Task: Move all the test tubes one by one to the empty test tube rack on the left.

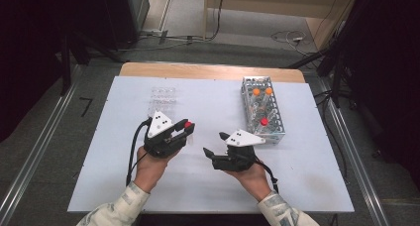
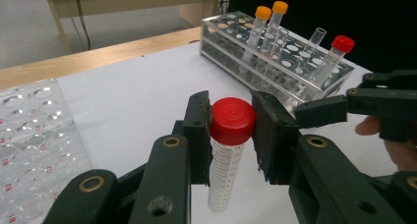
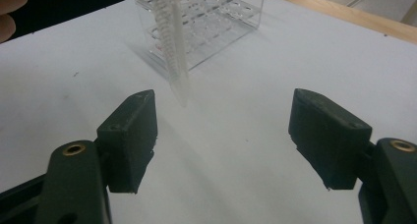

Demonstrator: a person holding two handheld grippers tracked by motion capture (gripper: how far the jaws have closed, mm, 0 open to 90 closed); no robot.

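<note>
My left gripper (image 1: pixel 185 126) is shut on a clear graduated tube with a red cap (image 2: pixel 223 165), pads pressing on the cap from both sides (image 2: pixel 231 120). The tube hangs upright above the white mat, its pointed end free. My right gripper (image 1: pixel 214 142) stands open just to the right, jaws wide apart (image 3: pixel 223 130) with nothing between them. In the right gripper view the tube's lower end (image 3: pixel 173 52) hangs ahead of the left jaw. A metal rack (image 1: pixel 262 109) at the back right holds two orange-capped tubes (image 2: pixel 268 25), one red-capped tube (image 2: pixel 334 54) and an uncapped one.
A clear plastic rack (image 1: pixel 163 99) with several empty holes stands at the back left (image 2: pixel 34 130), (image 3: pixel 211 22). The white mat (image 1: pixel 124 181) covers the wooden table. Floor cables and dark stands surround the table.
</note>
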